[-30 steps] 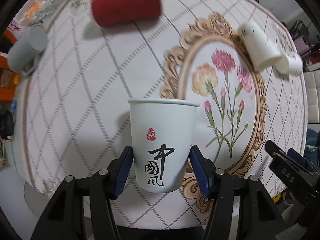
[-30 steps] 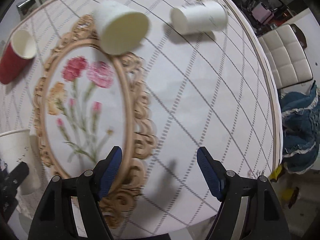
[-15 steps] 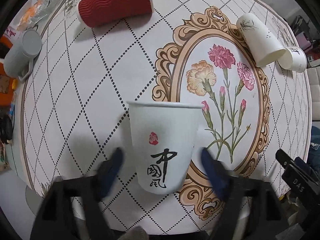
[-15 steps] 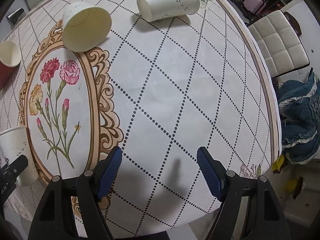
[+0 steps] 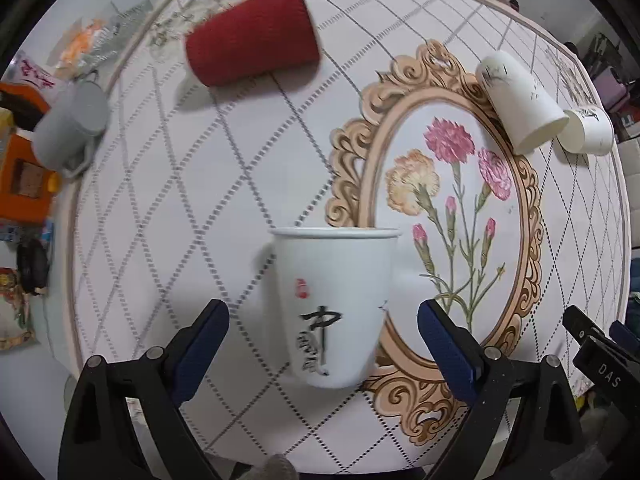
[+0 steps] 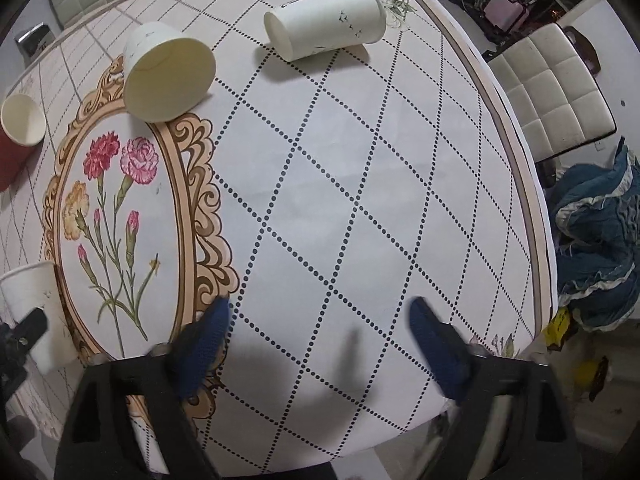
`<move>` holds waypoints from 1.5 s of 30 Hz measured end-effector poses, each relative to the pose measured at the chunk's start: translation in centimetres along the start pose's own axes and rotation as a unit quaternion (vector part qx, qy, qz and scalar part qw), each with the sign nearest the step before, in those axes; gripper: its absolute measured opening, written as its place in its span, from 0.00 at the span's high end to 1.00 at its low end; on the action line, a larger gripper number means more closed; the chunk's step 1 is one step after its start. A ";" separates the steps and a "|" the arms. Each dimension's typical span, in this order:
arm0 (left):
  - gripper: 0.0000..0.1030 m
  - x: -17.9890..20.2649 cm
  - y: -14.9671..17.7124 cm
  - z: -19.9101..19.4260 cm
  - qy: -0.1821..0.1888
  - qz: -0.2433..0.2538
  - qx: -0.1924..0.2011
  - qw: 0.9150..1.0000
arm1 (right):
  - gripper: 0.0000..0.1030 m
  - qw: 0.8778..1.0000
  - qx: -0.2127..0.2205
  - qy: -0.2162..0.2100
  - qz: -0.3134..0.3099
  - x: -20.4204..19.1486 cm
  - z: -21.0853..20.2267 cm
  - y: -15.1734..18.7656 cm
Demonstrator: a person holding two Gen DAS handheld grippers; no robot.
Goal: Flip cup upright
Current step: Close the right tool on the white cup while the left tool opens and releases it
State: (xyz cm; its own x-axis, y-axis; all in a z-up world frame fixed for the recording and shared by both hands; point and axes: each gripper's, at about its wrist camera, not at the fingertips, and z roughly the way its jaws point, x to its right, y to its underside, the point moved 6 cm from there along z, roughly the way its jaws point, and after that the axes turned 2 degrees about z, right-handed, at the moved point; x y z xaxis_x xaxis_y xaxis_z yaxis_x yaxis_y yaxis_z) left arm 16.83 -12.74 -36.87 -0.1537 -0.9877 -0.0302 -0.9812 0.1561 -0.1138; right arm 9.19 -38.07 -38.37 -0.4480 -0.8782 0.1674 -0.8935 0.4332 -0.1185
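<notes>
Left gripper (image 5: 323,322): 2 black plastic arms, angular and matte, each tipped with a dark blue textured pad on its inner face. Fingers (image 5: 204,330) taper toward rounded blue ends. Small round silver screw heads sit on the black arms, 2 visible per side. Right gripper (image 6: 318,326): same build, black frame with blue-padded fingers (image 6: 434,342), blurred here; screw heads faintly visible. In the left wrist view, a black part of the right gripper shows at the right edge, bearing white letters "DAS". No skin or sleeve clearly visible.
</notes>
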 end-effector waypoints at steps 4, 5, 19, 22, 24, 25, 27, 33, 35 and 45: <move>0.07 -2.0 -0.1 -3.2 -0.028 -0.008 0.032 0.999 | 0.00 1.000 0.012 -0.015 -0.003 -0.1 -0.4 -0.2; 0.07 -2.7 0.1 -3.9 -0.037 -0.010 0.041 0.998 | 0.00 1.000 0.014 -0.020 -0.005 -0.4 -0.6 -0.2; 0.06 -16.7 4.9 -3.7 -0.126 -0.063 0.059 0.988 | 0.00 0.990 0.043 -0.083 -0.108 -12.0 -7.3 1.5; 0.06 -17.7 5.5 -2.1 -0.126 -0.060 0.050 0.989 | 0.02 0.986 0.038 -0.095 -0.128 -15.8 -8.1 2.3; 0.06 -18.5 6.1 -1.3 -0.123 -0.056 0.043 0.990 | 0.06 0.985 0.034 -0.100 -0.137 -17.9 -8.3 2.8; 0.06 -18.8 6.2 -1.0 -0.121 -0.057 0.040 0.990 | 0.09 0.984 0.031 -0.102 -0.141 -18.9 -8.3 2.9; 0.07 -19.3 6.5 -0.2 -0.113 -0.057 0.031 0.991 | 0.12 0.983 0.019 -0.105 -0.148 -20.9 -7.9 3.3; 0.07 -19.9 6.4 1.0 -0.097 -0.048 0.022 0.994 | 0.22 0.983 -0.019 -0.098 -0.156 -24.2 -5.6 3.8; 0.07 -19.9 6.3 1.1 -0.094 -0.045 0.021 0.994 | 0.25 0.983 -0.034 -0.096 -0.155 -24.7 -4.7 4.0; 0.07 -19.9 5.2 1.9 -0.072 -0.034 0.015 0.997 | 0.38 0.985 -0.058 -0.089 -0.137 -25.3 -3.2 4.7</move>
State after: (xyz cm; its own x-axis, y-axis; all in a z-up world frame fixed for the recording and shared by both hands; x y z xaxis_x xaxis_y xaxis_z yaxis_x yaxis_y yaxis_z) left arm 15.00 7.72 -38.71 -0.0667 -0.9842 -0.1639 -0.9846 0.0916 -0.1492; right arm 16.27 -13.15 -40.09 -0.1867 -0.9824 0.0016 -0.9822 0.1867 0.0214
